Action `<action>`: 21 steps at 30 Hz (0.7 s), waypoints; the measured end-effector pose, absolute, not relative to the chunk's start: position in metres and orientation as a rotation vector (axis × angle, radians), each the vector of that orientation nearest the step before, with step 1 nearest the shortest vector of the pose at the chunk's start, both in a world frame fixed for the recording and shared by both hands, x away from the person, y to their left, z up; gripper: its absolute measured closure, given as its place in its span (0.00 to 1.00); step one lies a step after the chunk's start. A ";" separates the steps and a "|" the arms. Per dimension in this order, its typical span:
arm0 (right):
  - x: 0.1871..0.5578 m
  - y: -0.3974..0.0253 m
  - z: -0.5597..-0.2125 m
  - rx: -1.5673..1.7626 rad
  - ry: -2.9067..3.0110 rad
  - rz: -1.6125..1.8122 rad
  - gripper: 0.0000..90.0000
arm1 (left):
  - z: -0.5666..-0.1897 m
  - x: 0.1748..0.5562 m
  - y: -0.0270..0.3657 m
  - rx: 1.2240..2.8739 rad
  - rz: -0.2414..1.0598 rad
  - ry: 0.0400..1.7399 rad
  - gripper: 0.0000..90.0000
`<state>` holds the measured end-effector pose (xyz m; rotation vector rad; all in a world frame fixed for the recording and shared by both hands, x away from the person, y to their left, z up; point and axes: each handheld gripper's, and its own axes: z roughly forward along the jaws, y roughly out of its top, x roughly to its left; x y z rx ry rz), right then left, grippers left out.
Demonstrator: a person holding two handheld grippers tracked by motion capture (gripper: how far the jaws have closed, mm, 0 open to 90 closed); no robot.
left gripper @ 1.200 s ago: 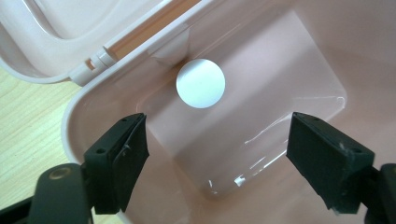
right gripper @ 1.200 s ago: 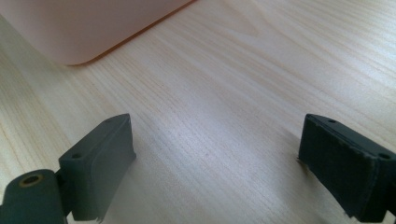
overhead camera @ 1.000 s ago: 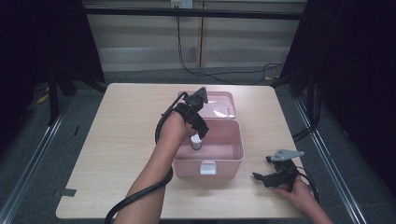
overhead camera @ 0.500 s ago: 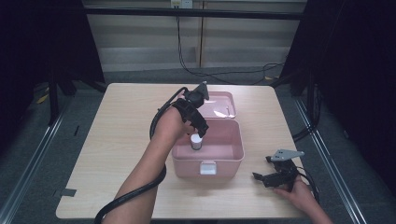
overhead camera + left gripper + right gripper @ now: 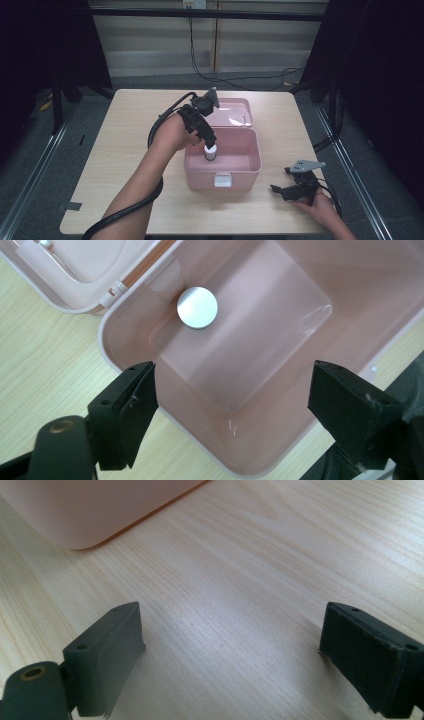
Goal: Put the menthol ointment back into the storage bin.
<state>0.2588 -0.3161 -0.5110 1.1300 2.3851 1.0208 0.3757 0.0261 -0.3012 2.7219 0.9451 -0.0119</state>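
Observation:
A pink box [image 5: 222,173] sits open mid-table, its lid [image 5: 234,112] lying flat behind it. Inside, near the left wall, a small white-topped cylinder [image 5: 210,152] stands upright. My left gripper [image 5: 208,140] hovers just above it, pointing down into the box. In the left gripper view the jaws are wide apart and hold nothing [image 5: 232,385]; the cylinder's round top [image 5: 197,307] lies beyond them, by the box's hinge side. My right gripper [image 5: 284,190] rests low on the table right of the box. It is open over bare wood [image 5: 232,635].
The box's rounded corner [image 5: 90,510] is ahead of the right gripper. The left gripper's black cable [image 5: 125,212] trails down along the forearm and off the table's front edge. The tabletop [image 5: 125,135] is light wood, with dark floor around it.
The left forearm has swung a little to the left while its gripper stays over the cylinder. The cylinder and the right gripper have not moved.

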 end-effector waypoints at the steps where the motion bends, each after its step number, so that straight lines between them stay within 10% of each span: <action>1: 0.259 -0.316 -0.511 1.128 2.385 1.021 0.11 | -0.300 0.374 0.027 2.717 -0.009 0.946 0.22; 21: 0.259 -0.316 -0.511 1.127 2.383 1.021 0.11 | -0.285 0.364 0.066 2.709 0.024 0.921 0.22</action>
